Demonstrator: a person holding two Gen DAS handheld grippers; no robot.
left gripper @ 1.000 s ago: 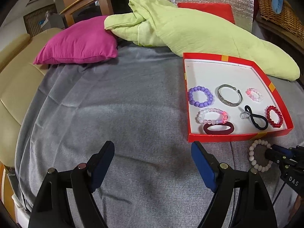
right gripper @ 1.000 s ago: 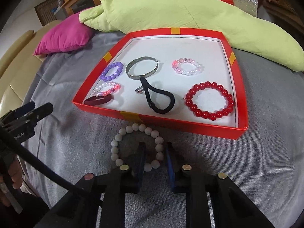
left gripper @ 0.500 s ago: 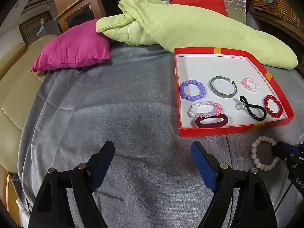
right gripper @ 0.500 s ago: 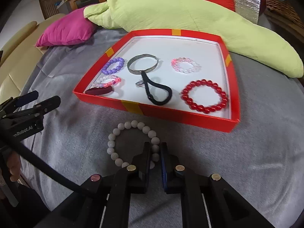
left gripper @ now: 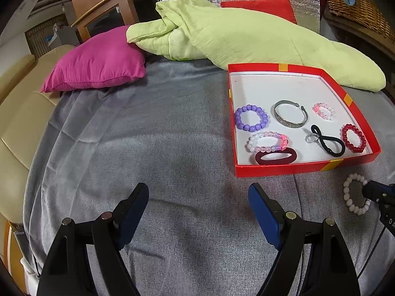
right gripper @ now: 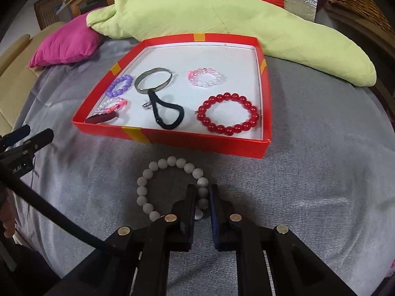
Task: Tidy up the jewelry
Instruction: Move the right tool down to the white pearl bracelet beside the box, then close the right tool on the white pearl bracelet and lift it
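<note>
Grey velvety bedspread fills the lower frame, with a shallow red cardboard box at centre already holding beaded bracelets, a metal bangle and hair ties. Below it, the right tool is clenched on the near-right beads of the white bead bracelet, apparently resting on the fabric; the left tool hangs released. Next, I judge, comes lifting the smooth round beads over the box's low wall.
</note>
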